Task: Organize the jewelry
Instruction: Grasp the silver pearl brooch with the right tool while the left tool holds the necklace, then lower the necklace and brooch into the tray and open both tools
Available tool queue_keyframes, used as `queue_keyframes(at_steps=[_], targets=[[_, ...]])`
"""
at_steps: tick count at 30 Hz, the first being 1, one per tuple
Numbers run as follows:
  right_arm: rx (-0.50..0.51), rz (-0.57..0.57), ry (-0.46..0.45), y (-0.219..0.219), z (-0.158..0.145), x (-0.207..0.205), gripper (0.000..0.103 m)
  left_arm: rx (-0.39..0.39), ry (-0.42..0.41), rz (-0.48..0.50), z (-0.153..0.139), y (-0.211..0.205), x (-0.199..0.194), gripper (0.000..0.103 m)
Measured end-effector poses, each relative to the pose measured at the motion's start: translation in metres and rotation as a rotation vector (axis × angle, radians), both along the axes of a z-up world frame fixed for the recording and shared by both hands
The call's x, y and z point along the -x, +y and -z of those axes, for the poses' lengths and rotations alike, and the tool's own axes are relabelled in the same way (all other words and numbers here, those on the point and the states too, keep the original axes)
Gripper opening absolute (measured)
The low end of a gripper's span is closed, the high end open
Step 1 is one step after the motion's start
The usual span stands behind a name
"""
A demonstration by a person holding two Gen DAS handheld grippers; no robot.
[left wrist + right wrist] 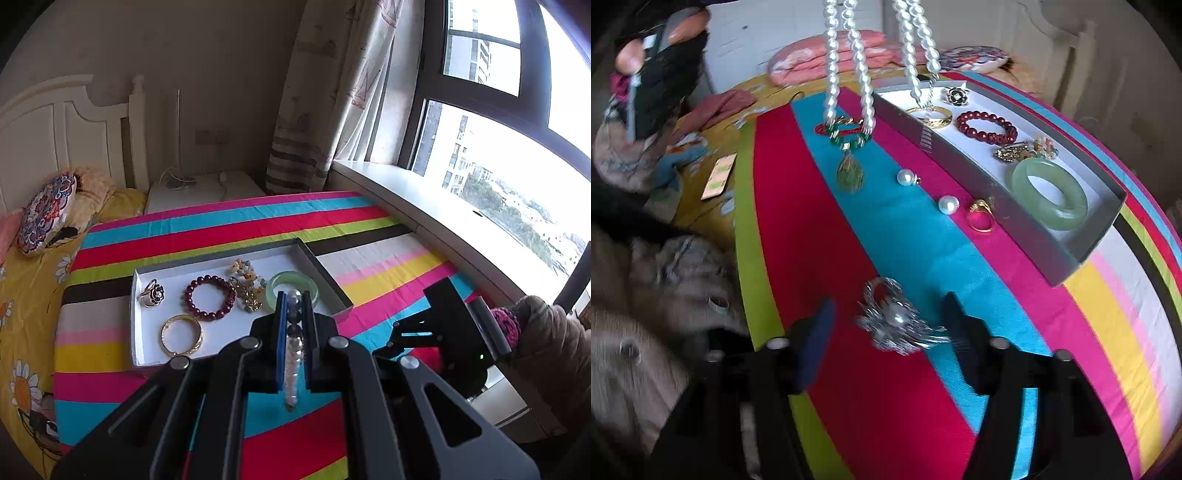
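My left gripper (pixel 294 306) is shut on a pearl necklace (pixel 294 354), held above the near edge of a grey tray (pixel 325 266). The necklace's strands (pixel 857 66) hang down in the right wrist view. The tray (pixel 997 221) holds a green jade bangle (pixel 1051 194), a dark red bead bracelet (pixel 988 127), a gold bangle (pixel 932 116), a flower ring (pixel 956 95) and a beaded charm piece (pixel 1027 149). My right gripper (pixel 890 317) is open around a silver pearl brooch (pixel 897 319) on the striped cloth.
On the cloth outside the tray lie two pearl earrings (pixel 908 178), a gold ring (pixel 980 216) and a green pendant necklace (pixel 849 162). The right gripper shows in the left wrist view (pixel 443 325). A bed with pillows (pixel 48 214) is left, a windowsill (pixel 424 206) right.
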State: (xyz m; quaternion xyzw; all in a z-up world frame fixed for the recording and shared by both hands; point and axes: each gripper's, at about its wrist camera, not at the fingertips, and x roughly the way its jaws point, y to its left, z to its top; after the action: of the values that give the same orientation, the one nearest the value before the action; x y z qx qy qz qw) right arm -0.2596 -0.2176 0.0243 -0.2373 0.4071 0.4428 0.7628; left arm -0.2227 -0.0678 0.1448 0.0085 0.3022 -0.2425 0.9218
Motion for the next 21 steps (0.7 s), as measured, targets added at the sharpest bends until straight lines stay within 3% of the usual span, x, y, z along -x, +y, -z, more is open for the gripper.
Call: queue_keyframes(at_steps=[11, 17, 21], targets=[[-0.073, 0.161, -0.213, 0.003, -0.031, 0.02, 0.038, -0.043, -0.006, -0.017, -0.012, -0.001, -0.02, 0.007], [-0.108, 0.244, -0.284, 0.008, -0.061, -0.02, 0.038, -0.08, -0.031, -0.03, -0.024, -0.007, -0.035, 0.007], [-0.121, 0.328, -0.283, 0.01, -0.066, -0.057, 0.038, -0.084, -0.033, -0.052, -0.029, -0.007, -0.058, 0.007]])
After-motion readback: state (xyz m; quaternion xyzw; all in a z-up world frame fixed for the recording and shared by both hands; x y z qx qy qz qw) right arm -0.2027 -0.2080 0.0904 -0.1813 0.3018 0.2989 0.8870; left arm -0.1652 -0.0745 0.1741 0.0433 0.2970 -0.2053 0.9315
